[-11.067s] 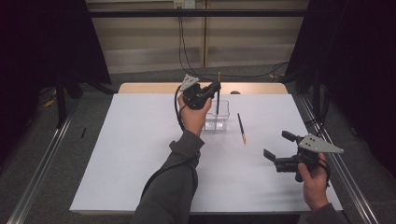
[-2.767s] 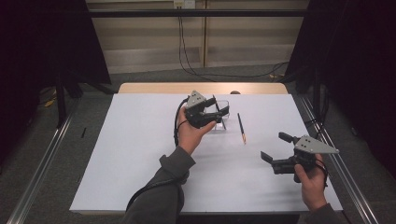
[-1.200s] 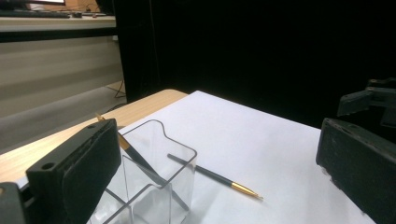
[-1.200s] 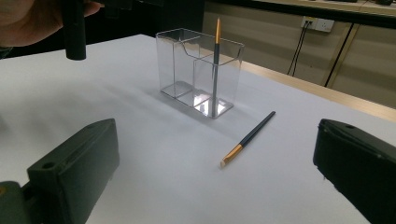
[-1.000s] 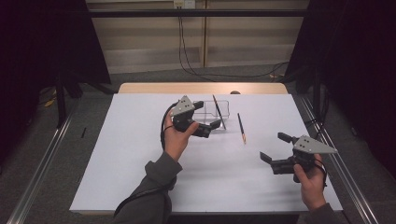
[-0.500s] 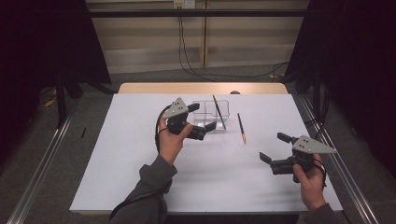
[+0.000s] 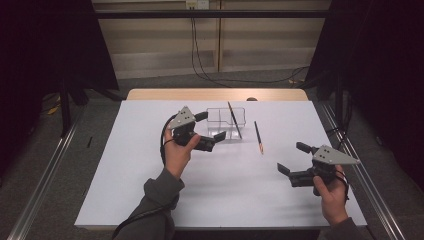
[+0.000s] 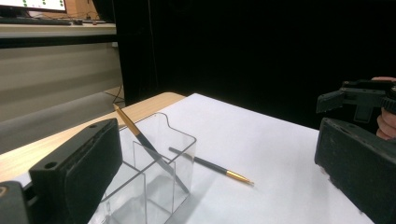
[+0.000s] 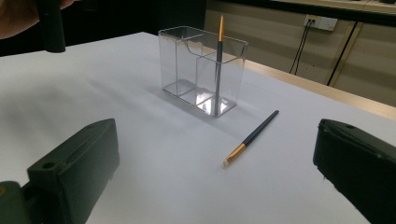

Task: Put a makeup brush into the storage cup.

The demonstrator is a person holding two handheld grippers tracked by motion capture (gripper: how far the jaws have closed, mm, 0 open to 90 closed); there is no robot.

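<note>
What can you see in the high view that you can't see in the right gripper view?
From the high view: both of the person's hands with the left gripper and right gripper, a sleeve, the table's metal side rails, and the floor around it.

From the right gripper view: a close look along its own two black jaws, standing wide apart, and a wall socket in the background.

Both share: the clear holder with one brush leaning inside, a second brush lying on the white table, and cables on the back wall.
</note>
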